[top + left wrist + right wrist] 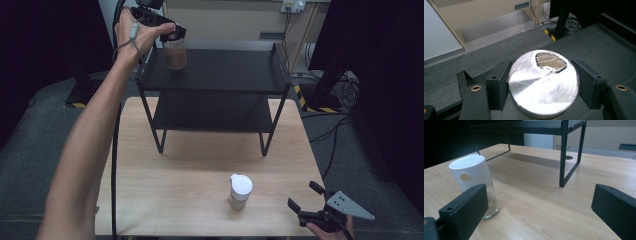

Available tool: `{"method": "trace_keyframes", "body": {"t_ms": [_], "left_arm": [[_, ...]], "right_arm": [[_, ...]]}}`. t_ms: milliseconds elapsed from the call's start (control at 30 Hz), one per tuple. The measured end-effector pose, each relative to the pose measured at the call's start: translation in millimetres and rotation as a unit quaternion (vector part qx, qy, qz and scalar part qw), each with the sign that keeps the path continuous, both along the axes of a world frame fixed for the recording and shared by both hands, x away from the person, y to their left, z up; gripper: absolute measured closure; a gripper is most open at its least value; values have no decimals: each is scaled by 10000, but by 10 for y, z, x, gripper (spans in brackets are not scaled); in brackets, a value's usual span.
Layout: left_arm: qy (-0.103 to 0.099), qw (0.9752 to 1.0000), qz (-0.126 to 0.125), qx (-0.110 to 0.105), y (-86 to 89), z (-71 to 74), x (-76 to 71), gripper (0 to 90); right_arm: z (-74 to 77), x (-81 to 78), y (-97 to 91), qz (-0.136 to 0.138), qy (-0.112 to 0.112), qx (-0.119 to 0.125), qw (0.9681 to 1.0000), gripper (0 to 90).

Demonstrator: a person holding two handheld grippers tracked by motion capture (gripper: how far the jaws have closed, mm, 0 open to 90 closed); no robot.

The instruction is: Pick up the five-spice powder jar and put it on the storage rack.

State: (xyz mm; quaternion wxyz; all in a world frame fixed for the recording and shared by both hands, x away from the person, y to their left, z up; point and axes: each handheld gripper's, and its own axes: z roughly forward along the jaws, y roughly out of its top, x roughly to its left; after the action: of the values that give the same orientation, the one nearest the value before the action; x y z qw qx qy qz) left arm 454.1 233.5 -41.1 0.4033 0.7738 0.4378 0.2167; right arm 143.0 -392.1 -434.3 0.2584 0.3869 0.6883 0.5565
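Silver foil, torn open at one side over brown powder, covers the mouth of the glass jar (543, 83) between my left fingers (498, 87). My left gripper (172, 34) is reached out over the near left corner of the black shelf rack's (225, 70) top shelf, where the jar stands, its lower part full of brown. The fingers sit close on either side of the rim; whether they press on it I cannot tell. No writing reads on the foil.

My right gripper (304, 196) hangs at the near right corner of the wooden tabletop (190, 175), fingers spread wide with nothing between them. Near it, toward the near edge, stands a clear jar with a white cap (475, 182); the cap carries a small round yellowish mark, no lettering I can read. The rack's legs stand on the far half of the tabletop.
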Motion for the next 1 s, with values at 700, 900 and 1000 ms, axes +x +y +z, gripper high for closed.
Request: {"method": "trace_keyframes", "body": {"t_ms": [700,900,1000], "left_arm": [[84,9998,-113,146,-13,-143,115,337],[-37,10000,-54,-54,25,-230,97,160],[-257,9997,-33,-30,9,-234,33,111]], "right_arm": [[-5,3,-6,-7,32,25,10000,16],[-4,-6,-2,-20,7,22,10000,16],[-2,-7,-1,-24,15,27,10000,16]]}}
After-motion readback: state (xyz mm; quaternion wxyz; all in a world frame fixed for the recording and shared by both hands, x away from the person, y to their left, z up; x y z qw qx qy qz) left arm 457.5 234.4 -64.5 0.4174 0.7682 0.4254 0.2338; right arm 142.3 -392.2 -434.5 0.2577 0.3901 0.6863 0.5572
